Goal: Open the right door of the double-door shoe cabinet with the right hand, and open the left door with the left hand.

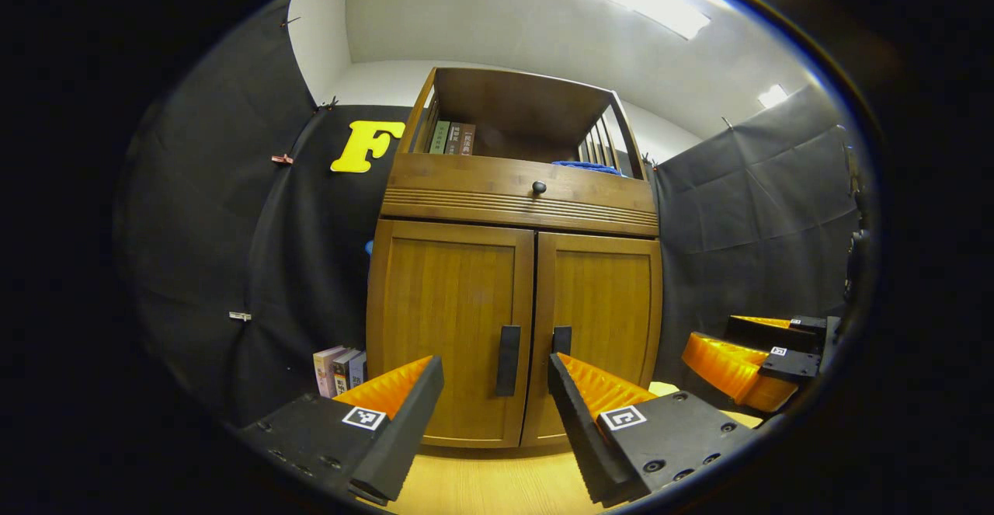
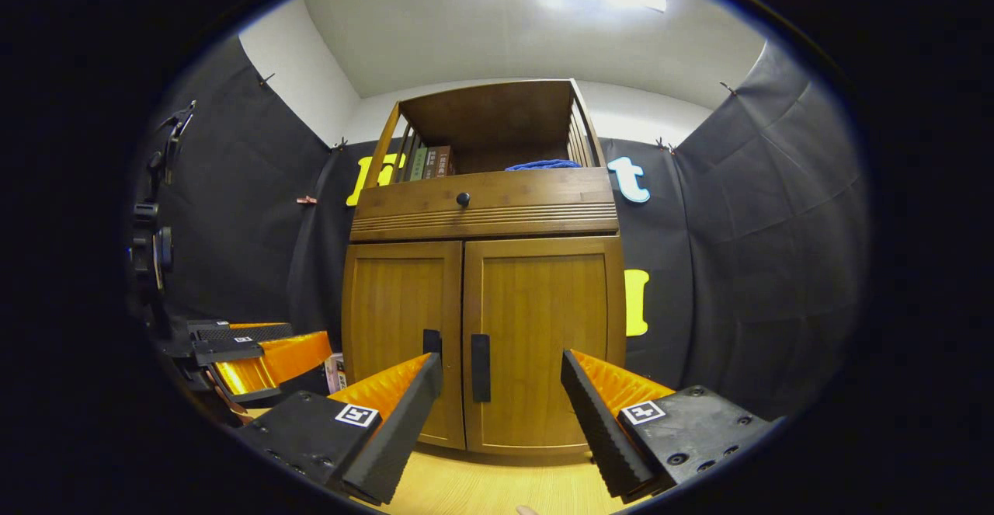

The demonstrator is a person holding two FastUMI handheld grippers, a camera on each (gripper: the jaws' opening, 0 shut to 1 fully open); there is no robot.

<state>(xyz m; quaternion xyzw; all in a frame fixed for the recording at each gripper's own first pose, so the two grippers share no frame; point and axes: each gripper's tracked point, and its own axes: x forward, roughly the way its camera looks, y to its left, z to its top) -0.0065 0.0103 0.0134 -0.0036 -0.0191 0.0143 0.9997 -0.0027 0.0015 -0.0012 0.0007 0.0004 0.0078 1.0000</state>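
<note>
While both doors stay closed, the right hand-held gripper (image 2: 501,391) and left hand-held gripper (image 1: 497,394) hover spread; next, the right must pinch the right door handle (image 2: 481,367).

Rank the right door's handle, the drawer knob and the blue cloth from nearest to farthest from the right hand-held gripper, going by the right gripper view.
From the right hand-held gripper:
1. Right door handle, low, just ahead between its fingers.
2. Drawer knob, higher, mid-drawer.
3. Blue cloth, on the open shelf above, set back.
</note>
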